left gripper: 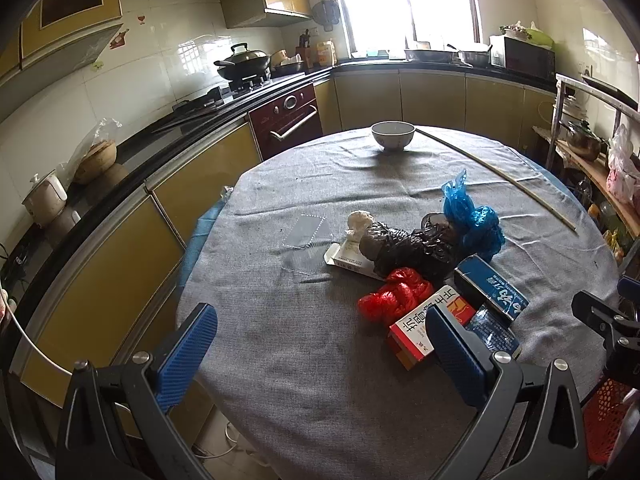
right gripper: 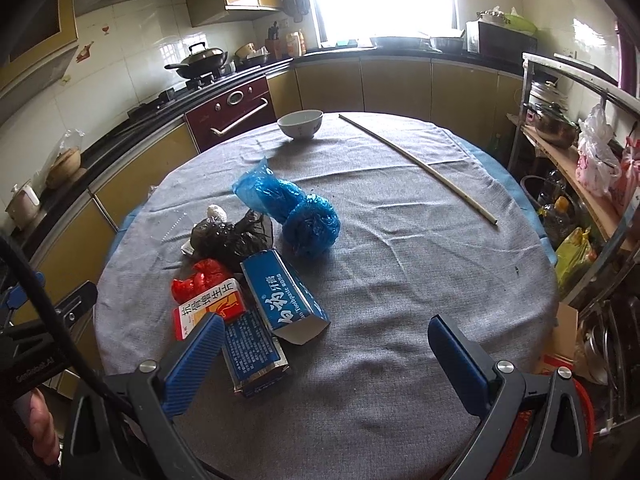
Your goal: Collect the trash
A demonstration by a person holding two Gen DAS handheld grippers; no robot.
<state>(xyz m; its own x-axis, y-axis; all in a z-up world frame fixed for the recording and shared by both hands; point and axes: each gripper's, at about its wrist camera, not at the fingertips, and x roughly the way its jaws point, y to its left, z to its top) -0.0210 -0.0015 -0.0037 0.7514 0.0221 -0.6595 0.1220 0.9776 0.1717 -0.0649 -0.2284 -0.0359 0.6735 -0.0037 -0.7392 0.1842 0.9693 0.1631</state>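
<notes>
Grey-clothed surface (right gripper: 400, 280) | trash pile near left-front edge, untouched: blue bag (right gripper: 296, 208), black bag (right gripper: 228, 236), red bag (right gripper: 200, 280), cartons (right gripper: 280, 300) | left hand-held gripper (left gripper: 320, 344) spread, empty | right hand-held gripper (right gripper: 324, 352) spread, empty | collection not yet begun, all left.

Trash heaped at my near-left worktop edge.
Boxes (right gripper: 280, 296) lie before the bags (right gripper: 288, 208); I see a bowl (right gripper: 300, 123) at the far edge, a stick (right gripper: 420, 168) to its right.

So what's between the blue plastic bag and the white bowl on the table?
Nothing but bare grey tablecloth: both wrist views show an empty stretch between the blue plastic bag and the white bowl.
</notes>
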